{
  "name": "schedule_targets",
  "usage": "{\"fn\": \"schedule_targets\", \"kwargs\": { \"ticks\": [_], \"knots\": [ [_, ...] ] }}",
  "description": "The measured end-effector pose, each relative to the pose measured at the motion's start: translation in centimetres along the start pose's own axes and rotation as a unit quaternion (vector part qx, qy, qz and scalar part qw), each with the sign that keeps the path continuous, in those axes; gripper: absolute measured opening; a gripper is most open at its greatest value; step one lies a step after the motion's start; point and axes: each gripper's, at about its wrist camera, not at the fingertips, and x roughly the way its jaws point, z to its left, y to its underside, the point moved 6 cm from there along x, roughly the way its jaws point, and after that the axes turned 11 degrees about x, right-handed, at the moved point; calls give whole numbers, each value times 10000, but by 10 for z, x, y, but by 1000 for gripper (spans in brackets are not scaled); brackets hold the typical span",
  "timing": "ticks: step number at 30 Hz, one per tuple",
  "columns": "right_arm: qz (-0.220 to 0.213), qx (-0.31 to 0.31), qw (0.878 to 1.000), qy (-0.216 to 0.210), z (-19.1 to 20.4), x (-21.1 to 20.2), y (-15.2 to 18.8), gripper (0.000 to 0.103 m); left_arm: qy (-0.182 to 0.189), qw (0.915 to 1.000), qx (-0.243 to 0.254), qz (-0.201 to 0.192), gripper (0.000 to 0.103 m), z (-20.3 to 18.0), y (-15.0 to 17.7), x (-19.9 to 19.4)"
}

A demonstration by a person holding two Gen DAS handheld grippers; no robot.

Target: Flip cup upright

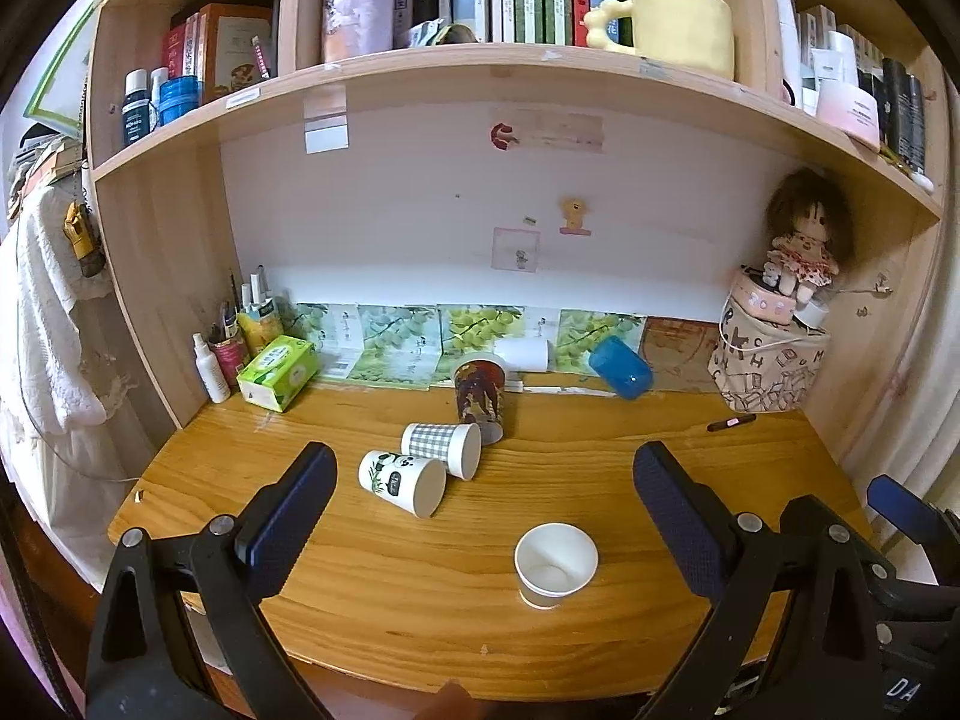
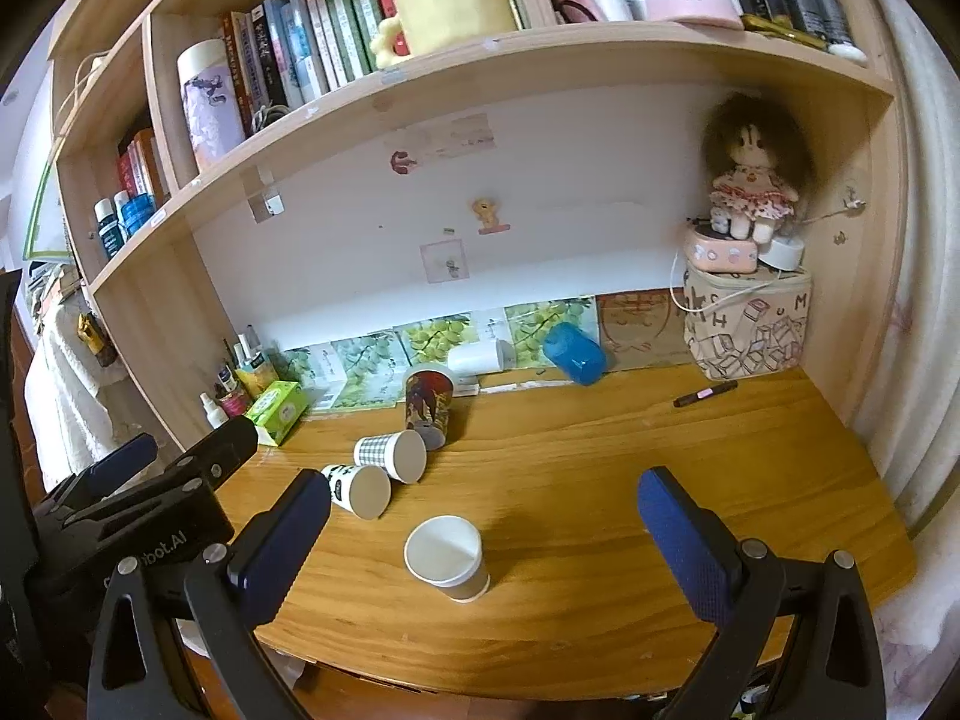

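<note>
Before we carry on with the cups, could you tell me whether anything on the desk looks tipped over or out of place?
Yes. Three paper cups lie on their sides mid-desk: the panda cup, the checked cup and the dark illustrated cup. A blue cup is tipped over near the back wall. Only the white cup stands upright. Nothing looks spilled.

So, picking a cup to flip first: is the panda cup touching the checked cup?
Touching: left wrist view shows the panda cup rim against the checked cup.

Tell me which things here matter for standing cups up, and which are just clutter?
For the job:
- upright white cup
- tipped panda cup
- tipped checked cup
- tipped picture cup
- tipped blue cup
- both open claws

Lying about:
- tissue box
- doll
- marker
- yellow mug
</note>
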Motion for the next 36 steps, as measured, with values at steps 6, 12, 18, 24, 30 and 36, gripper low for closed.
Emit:
{"fn": "schedule_targets", "kwargs": {
  "ticks": [6, 12, 18, 24, 30, 36],
  "knots": [
    [34, 28, 10000, -6, -3, 1, 0, 103, -21, 10000, -1, 46, 100, -3, 1, 1],
    [82, 25, 9999, -59, -2, 4, 0, 103, -65, 9999, -19, 97, 100, -2, 1, 3],
    [90, 28, 9999, -77, -2, 5, 0, 103, -58, 9999, -14, 98, 100, -3, 1, 4],
    [93, 47, 9999, -66, -2, 6, 0, 103, -19, 9999, -11, 113, 100, -4, 1, 5],
    [115, 118, 9999, -49, -4, 7, 2, 103, 49, 9999, 8, 148, 100, -7, 1, 8],
    [174, 172, 9997, -46, -7, 8, 3, 103, 53, 9998, 12, 199, 100, -7, 2, 9]
  ]
}}
